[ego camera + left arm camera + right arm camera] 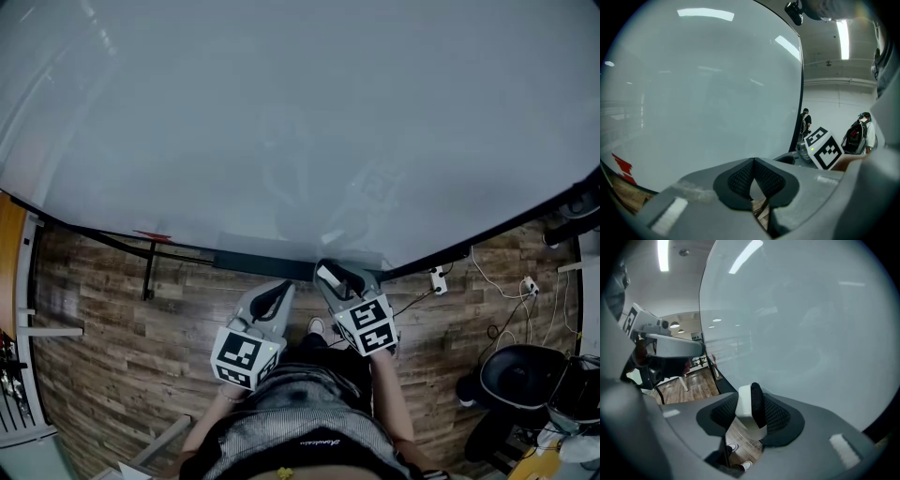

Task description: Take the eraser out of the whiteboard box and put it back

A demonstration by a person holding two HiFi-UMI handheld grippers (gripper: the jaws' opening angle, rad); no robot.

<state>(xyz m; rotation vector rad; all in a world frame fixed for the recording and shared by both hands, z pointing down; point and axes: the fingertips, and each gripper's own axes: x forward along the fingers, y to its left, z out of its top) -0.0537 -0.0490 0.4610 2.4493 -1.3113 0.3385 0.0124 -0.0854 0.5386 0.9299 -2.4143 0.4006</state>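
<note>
The eraser (pixel 749 406), white-bodied with a black felt side, stands upright between the pads of my right gripper (pixel 751 409), which is shut on it. In the head view the eraser (pixel 330 276) and right gripper (pixel 334 278) hover just in front of the dark whiteboard box (pixel 253 260) on the lower edge of the whiteboard (pixel 300 122). My left gripper (pixel 278 292) is beside it on the left, a little further from the board. Its pads (pixel 740 176) meet at the tips with nothing between them.
A red marker (pixel 152 236) lies on the board's ledge at left. A black chair (pixel 525 375), a power strip (pixel 438 279) and cables sit on the wooden floor at right. Two people (pixel 806 123) stand far off past the board's edge.
</note>
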